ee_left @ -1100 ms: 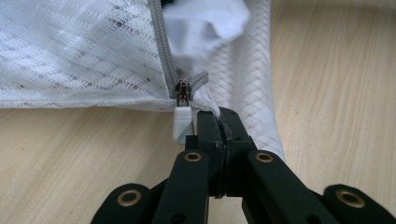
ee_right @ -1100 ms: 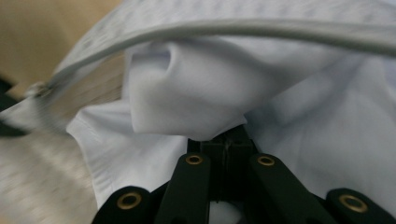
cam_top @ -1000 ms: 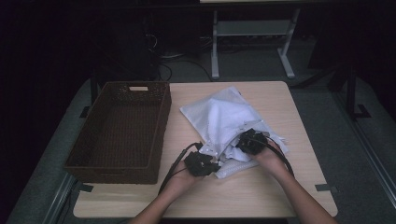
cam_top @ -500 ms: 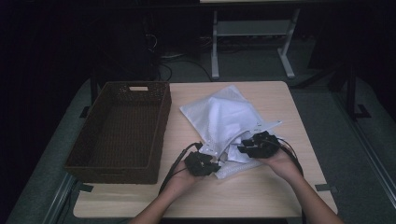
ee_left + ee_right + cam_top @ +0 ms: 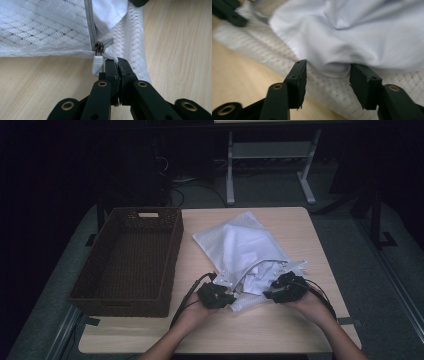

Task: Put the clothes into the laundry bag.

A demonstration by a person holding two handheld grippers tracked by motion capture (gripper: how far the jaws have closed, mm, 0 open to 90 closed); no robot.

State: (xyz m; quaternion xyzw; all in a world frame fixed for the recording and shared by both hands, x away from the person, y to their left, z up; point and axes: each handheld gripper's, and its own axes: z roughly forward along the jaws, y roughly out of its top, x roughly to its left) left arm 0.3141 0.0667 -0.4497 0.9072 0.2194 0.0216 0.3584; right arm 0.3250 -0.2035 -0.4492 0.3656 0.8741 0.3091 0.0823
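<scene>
The work in hand is getting the white garment [image 5: 260, 270] out of the mesh laundry bag [image 5: 235, 240], which lies on the worktop [image 5: 300, 330] with its zipped mouth turned toward the person. The step looks like the re-grip: one hand anchors the bag while the other goes back for the cloth.

The left tool [image 5: 117, 65] is clamped narrow on the bag's mesh edge, with the white zipper pull [image 5: 97, 65] just beside its tips and the grey zip running away above it. The bag's mouth stands parted there, and a corner of the garment shows straight ahead of this tool.

The right tool [image 5: 328, 68] has just been opening; its jaws stand about half spread, astride a soft fold of the garment that bulges out over the mesh directly in front of them. The pads do not appear to press on the cloth yet.

The next move probably calls for the right tool to push slightly forward so the fold sits deeper between the jaws, close on cloth alone and not mesh, then draw away from the bag's mouth while the left tool holds firm. The wicker basket [image 5: 130, 260] well off to the left tool's far side seems the likely place for the garment.
</scene>
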